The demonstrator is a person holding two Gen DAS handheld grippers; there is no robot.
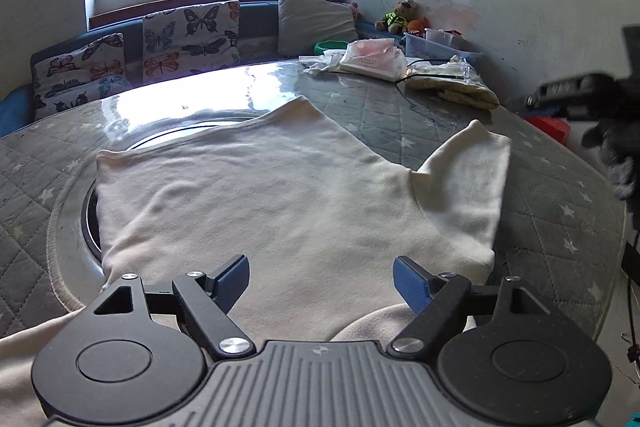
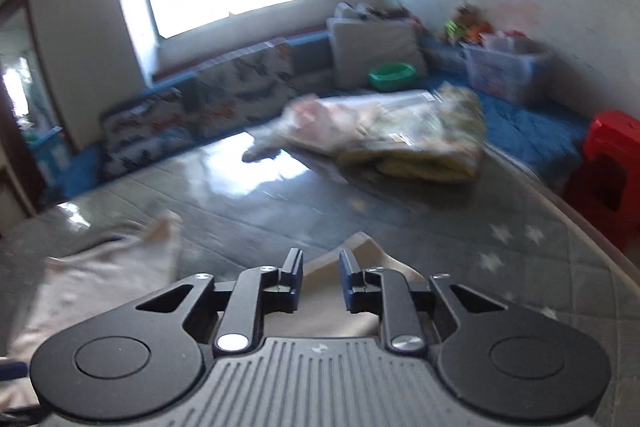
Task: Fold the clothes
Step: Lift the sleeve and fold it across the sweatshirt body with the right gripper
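A: Left wrist view first. What lies there?

B: A cream shirt [image 1: 280,195] spread flat on the quilted table [image 1: 560,195], body smooth, one short sleeve [image 1: 468,183] sticking out to the right. Near edge of the cloth runs under the camera. The left gripper [image 1: 321,279] hangs low over that near part, jaws spread wide, blue pads [image 1: 230,279] holding nothing.

A: Any fold made?

B: None that I can see. The sleeve is not turned in and the body is a single flat layer. I'd judge the job at its start: laid out, all folds to come.

A: The other tool in that view?

B: A dark shape at the right edge, blurred; probably the right gripper, not readable there.

A: Right wrist view, then.

B: Heavily blurred. The right gripper [image 2: 320,271] sits above the sleeve end of the shirt [image 2: 344,291], jaws parted by a narrow gap with cloth showing behind it. Whether the pads touch the cloth, I cannot tell; nothing looks pinched. More shirt lies crumpled at lower left.

A: Background?

B: A bundle of cloth and plastic bags [image 2: 400,135] far across the table, a red stool [image 2: 608,179] beyond the edge.
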